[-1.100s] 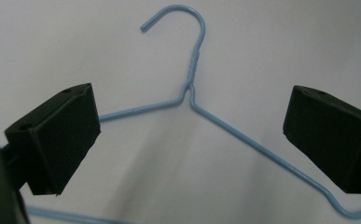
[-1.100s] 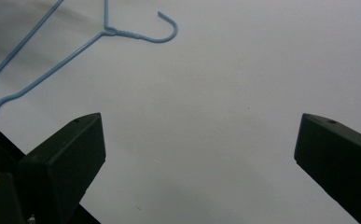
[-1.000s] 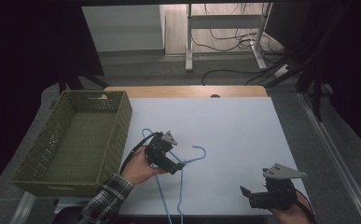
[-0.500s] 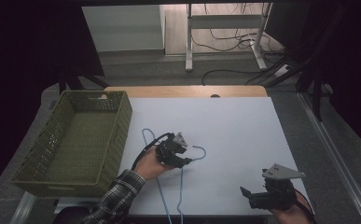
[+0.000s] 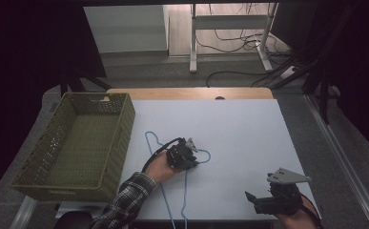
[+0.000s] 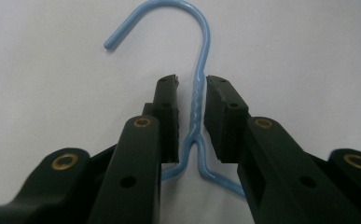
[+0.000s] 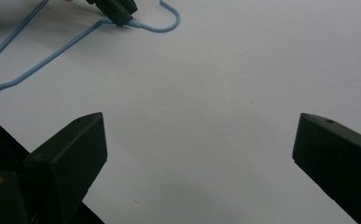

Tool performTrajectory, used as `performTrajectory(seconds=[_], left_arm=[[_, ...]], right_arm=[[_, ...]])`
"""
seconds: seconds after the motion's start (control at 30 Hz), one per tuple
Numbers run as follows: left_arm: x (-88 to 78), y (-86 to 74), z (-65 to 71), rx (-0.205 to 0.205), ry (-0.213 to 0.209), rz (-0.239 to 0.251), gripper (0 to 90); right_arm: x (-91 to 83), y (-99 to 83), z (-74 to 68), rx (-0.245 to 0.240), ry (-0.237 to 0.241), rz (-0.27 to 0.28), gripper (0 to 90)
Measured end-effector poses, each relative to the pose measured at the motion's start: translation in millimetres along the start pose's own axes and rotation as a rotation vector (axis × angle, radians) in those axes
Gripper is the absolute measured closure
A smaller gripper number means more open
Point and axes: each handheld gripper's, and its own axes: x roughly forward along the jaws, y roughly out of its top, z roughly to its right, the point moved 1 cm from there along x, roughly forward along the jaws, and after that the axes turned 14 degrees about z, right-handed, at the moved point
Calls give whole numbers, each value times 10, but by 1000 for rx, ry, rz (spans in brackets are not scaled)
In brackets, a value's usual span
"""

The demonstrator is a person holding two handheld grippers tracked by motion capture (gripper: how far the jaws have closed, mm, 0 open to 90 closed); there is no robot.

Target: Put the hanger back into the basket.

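A light blue wire hanger (image 5: 149,139) lies flat on the white table, its hook (image 6: 201,37) pointing right in the high view. My left gripper (image 5: 191,155) is low over the hanger's twisted neck. In the left gripper view that neck runs between the jaws of the left gripper (image 6: 192,81). The jaws have just been closing, and a thin gap still shows on each side of the wire. My right gripper (image 5: 251,200) rests near the table's front right edge. In the right gripper view the right gripper (image 7: 199,135) stands wide open with bare table between its jaws, and the hanger (image 7: 166,25) lies farther off.
An olive green mesh basket (image 5: 125,119) with nothing in it stands at the table's left side. The white table top (image 5: 239,133) stretches between the two hands and back to a wooden strip. Desk legs and cables are on the floor behind.
The left hand has moved right along the hanger and sunk toward its neck, and its jaws have narrowed around the wire. The right gripper has stayed put.
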Motion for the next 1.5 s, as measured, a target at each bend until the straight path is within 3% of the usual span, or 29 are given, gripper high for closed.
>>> performTrajectory(seconds=[0.17,0.23,0.3,0.33,0.43,0.53,0.97,1.27,1.33,1.5], left_arm=[[-1,-11,-19,-7,-10,8,768],[0,-19,-24,-8,-22,15,832],[-2,-27,-20,2,-25,20,851],[-7,-34,-8,30,-21,25,854],[-22,-38,15,62,-6,36,857],[-56,-34,7,58,-8,46,858],[-328,-99,32,64,-8,175,857],[-495,-169,61,66,-8,237,857],[-526,-184,66,67,-10,244,857],[-567,-203,73,73,-10,261,857]], right_arm=[[3,-2,1,0,1,-1,26],[6,-4,-2,-1,1,-3,26],[9,-4,-7,-2,2,-3,26],[10,-3,-8,-3,3,-4,26],[11,-3,-10,-3,3,-4,26],[11,1,-14,-3,5,-4,26],[80,81,-146,35,43,26,31],[324,162,-412,64,102,0,10],[454,205,-514,74,137,-17,4],[608,265,-594,116,191,-38,5]])
